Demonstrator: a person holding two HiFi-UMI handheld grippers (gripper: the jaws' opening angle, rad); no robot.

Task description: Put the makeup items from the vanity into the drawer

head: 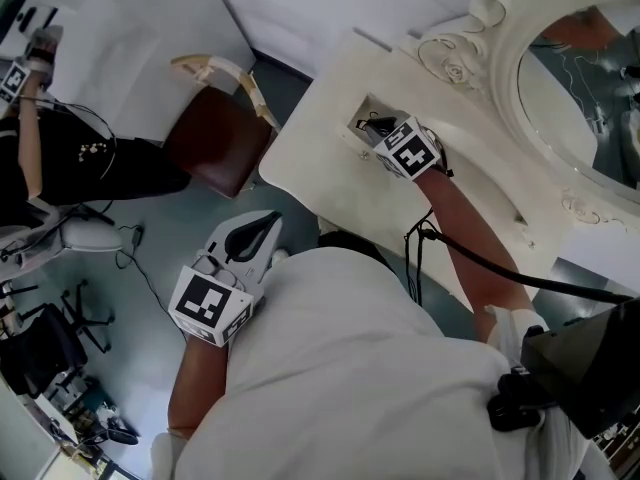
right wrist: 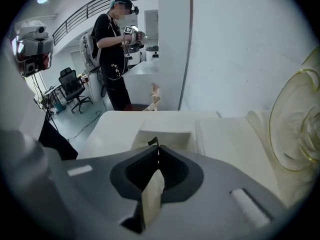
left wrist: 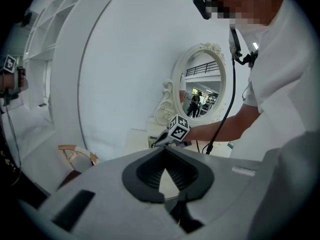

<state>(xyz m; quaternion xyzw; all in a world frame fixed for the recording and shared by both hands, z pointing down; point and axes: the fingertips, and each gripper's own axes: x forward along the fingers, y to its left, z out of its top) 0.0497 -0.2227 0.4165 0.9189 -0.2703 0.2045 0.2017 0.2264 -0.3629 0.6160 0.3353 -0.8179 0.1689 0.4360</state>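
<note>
Hovering over the smooth white vanity top (head: 330, 183), the right gripper (head: 373, 126) points its dark jaw tips into the rectangular recessed compartment (right wrist: 167, 133) set into that top, which I take to be the drawer the task names. Its jaws are drawn together, and in the right gripper view they appear to pinch a thin cream-coloured flat piece (right wrist: 151, 196) that runs back between them; I cannot tell what kind of makeup item it is. The left gripper (head: 262, 226) hangs low beside the person's body, well apart from the vanity, its jaws pressed tip to tip with nothing between them. The step in hand looks like the drop-off. To do it well, the tips should go down inside the compartment's walls before the jaws part, so the thin piece lands on the floor of the recess rather than catching the rim and sliding out onto the top. The piece looks slim and probably light, so a slow, small opening should free it, and a straight lift out afterwards avoids knocking the near wall. The ornate white carved mirror frame (head: 500, 28) rises at the back of the top, near enough that the wrist should not swing that way.
</note>
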